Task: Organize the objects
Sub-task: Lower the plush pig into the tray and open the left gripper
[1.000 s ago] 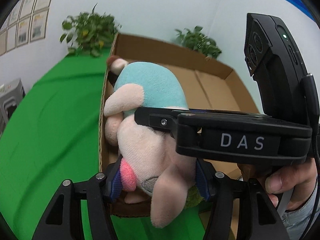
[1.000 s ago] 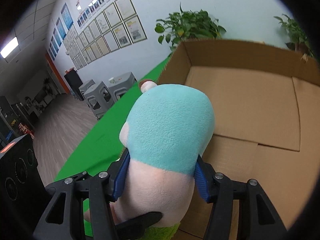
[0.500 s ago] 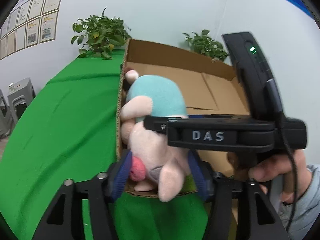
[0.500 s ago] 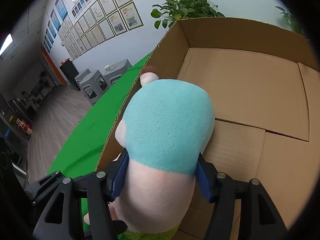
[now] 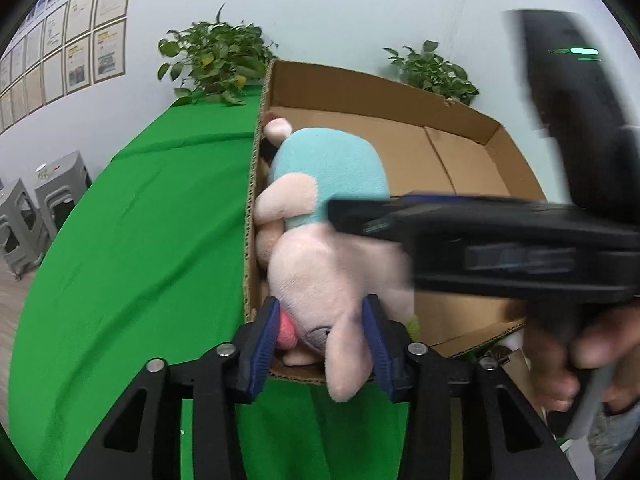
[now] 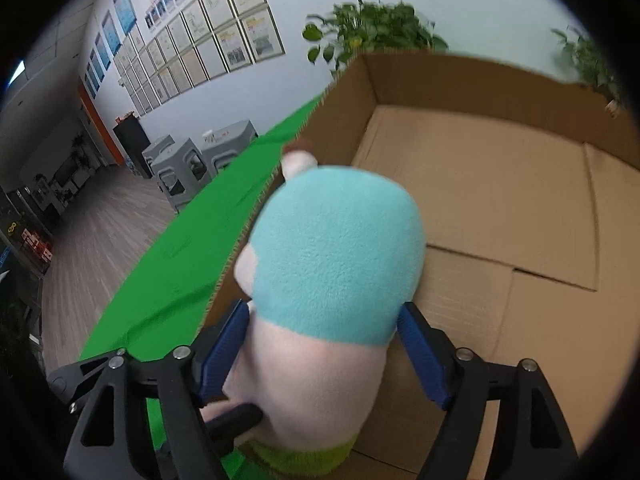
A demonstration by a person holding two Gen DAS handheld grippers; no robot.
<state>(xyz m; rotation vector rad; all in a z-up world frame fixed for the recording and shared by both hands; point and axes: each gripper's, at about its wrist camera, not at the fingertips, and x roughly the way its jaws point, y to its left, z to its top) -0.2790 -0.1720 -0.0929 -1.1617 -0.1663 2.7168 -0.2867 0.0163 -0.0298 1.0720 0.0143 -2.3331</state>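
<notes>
A plush pig (image 5: 328, 264) with a teal shirt and pink head lies tilted over the near left corner of an open cardboard box (image 5: 360, 80). My left gripper (image 5: 322, 340) is shut on its pink head, one ear hanging out below the blue pads. In the right wrist view the toy's teal back (image 6: 340, 264) sits between the fingers of my right gripper (image 6: 324, 356). Those jaws are opening, and a gap shows beside each blue pad. The right gripper's black housing (image 5: 520, 260) crosses the left wrist view, blurred, held by a hand (image 5: 592, 356).
The box (image 6: 480, 76) stands on a table draped in green cloth (image 5: 140, 240), its brown floor bare beyond the toy. Potted plants (image 5: 216, 56) (image 5: 432, 68) stand behind it against the wall. Grey stools (image 5: 24, 216) are on the floor to the left.
The right gripper's pads have spread away from the toy's body, which they squeezed before. The left gripper tightened onto the head early on and keeps its hold.
</notes>
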